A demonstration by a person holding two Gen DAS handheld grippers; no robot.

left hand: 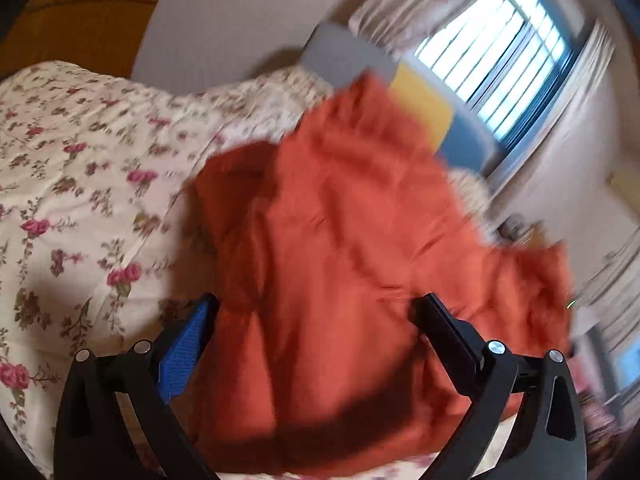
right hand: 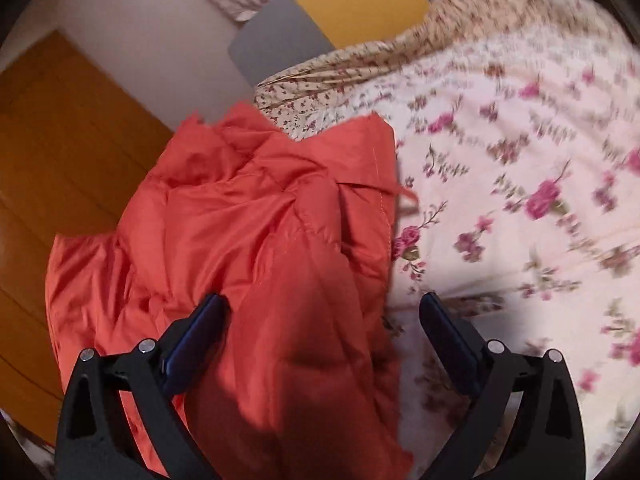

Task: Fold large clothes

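A large orange-red garment (left hand: 340, 240) lies crumpled on a floral bedspread (left hand: 72, 184). My left gripper (left hand: 316, 304) is open, its jaws spread wide over the near part of the cloth, holding nothing. In the right wrist view the same garment (right hand: 240, 232) is bunched in folds with a stitched hem toward the right. My right gripper (right hand: 324, 304) is open, with one finger over the cloth and the other over the bedspread (right hand: 520, 160). Both views are blurred by motion.
A headboard with grey, yellow (right hand: 356, 4) and blue panels stands at the far end of the bed. A window (left hand: 500, 56) with curtains is at the right in the left wrist view. A wooden floor (right hand: 60, 152) lies left of the bed.
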